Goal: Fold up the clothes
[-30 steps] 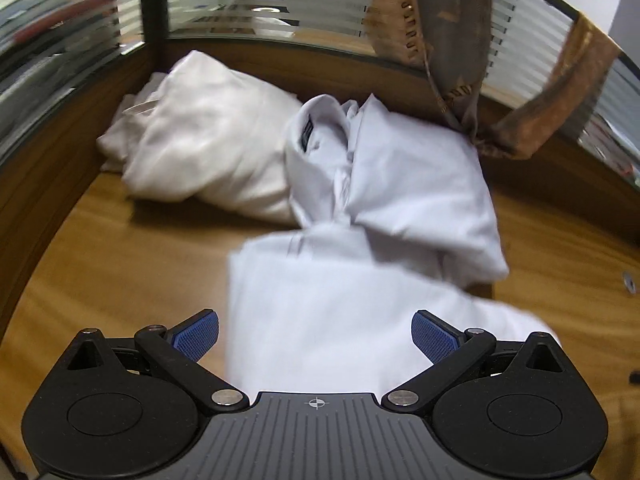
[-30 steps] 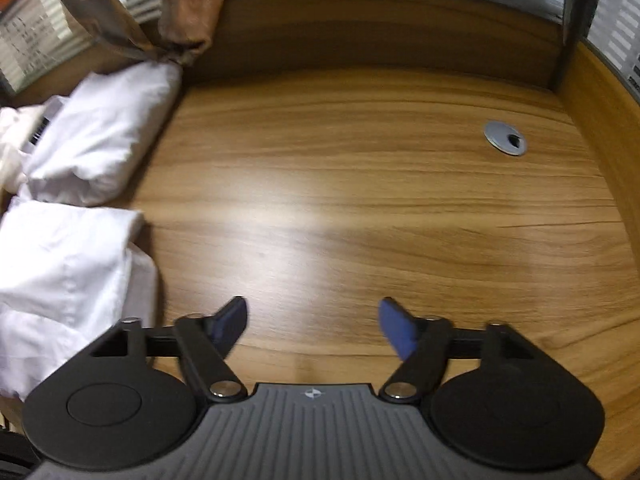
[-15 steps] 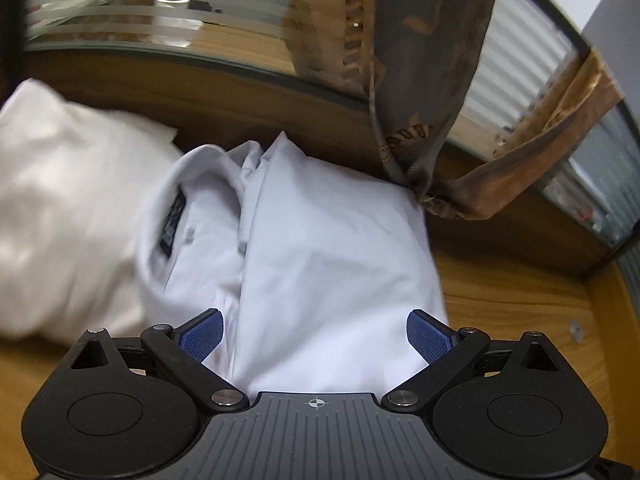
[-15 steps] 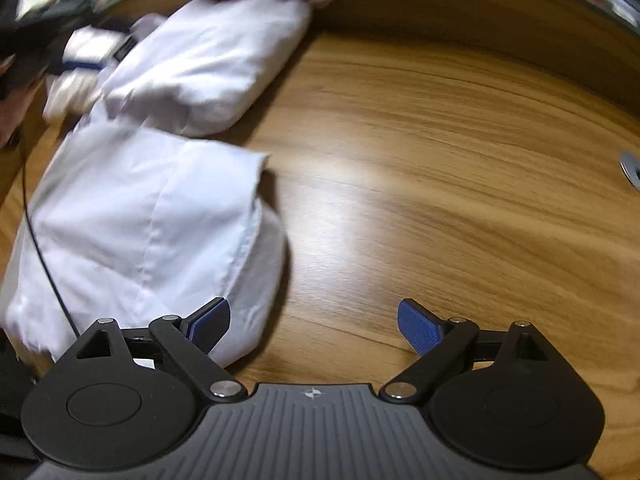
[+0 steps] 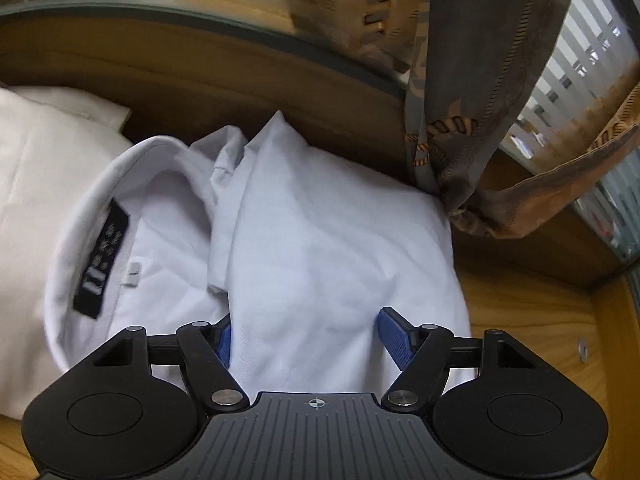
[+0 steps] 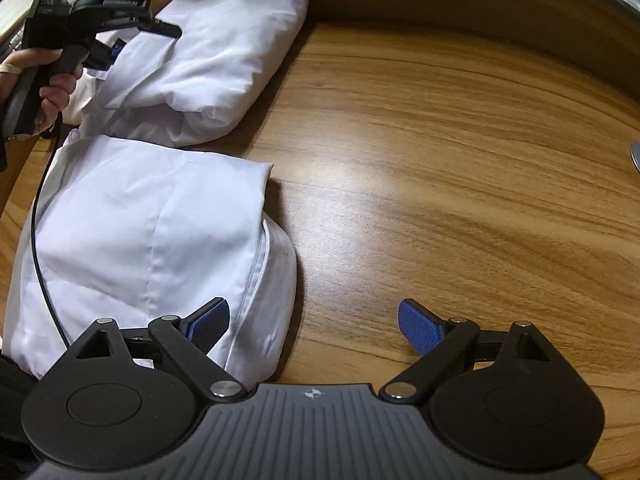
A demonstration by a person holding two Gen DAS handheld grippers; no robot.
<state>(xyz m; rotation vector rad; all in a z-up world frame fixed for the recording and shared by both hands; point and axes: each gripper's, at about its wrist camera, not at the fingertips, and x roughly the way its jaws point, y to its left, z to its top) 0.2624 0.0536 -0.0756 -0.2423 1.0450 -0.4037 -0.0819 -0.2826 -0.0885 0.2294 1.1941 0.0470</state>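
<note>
2 white garments lie on the wooden desk [image 6: 440, 140]: a collared white shirt [image 5: 320, 240] at the back and a folded white garment [image 6: 140, 232] nearer. A dark neck label [image 5: 102, 258] inside the collar carries marks too small to read. Left gripper [image 5: 308, 334] stands with its blue pads spread apart over the shirt's folded panel, nothing clamped. Right gripper [image 6: 310, 324] is spread wide, its left pad over the folded garment's edge. A brown patterned cloth [image 5: 480, 100] hangs at the shirt's far corner.

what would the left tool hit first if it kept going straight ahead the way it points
Most likely the folded white shirt: the left tool stands open right over it, fabric filling the gap between its fingers. Depth is hard to judge.
</note>
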